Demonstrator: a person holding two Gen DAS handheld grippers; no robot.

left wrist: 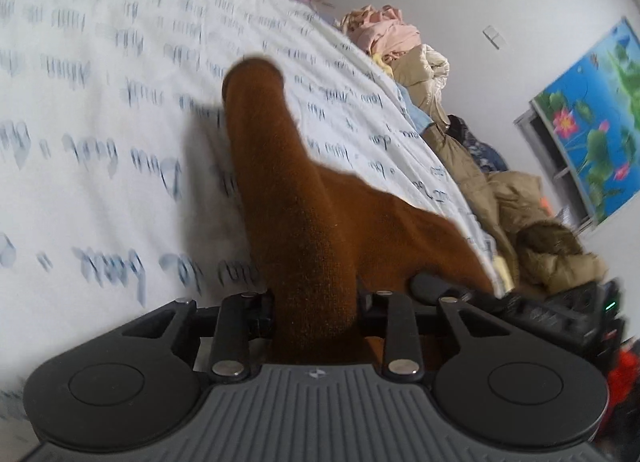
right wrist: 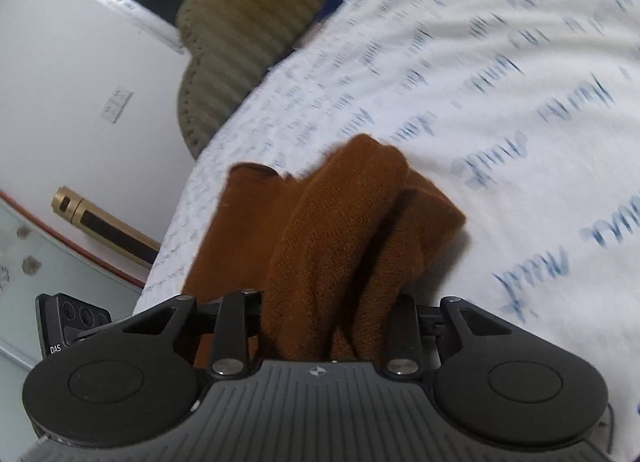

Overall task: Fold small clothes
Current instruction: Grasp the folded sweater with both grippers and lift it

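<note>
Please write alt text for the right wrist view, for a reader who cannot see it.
The right gripper is closed on a bunched brown knitted garment, which lies on a white bedsheet printed with blue handwriting. An olive ribbed cushion sits at the far end of the bed, and a gold cylinder lies by the white wall.

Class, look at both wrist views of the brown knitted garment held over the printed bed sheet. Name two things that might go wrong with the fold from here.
1. The brown garment is bunched into thick folds inside the right gripper, so the fold may come out uneven.
2. The left gripper seems to pinch only a narrow strip of it; the knit might slip out and drop onto the sheet.
</note>
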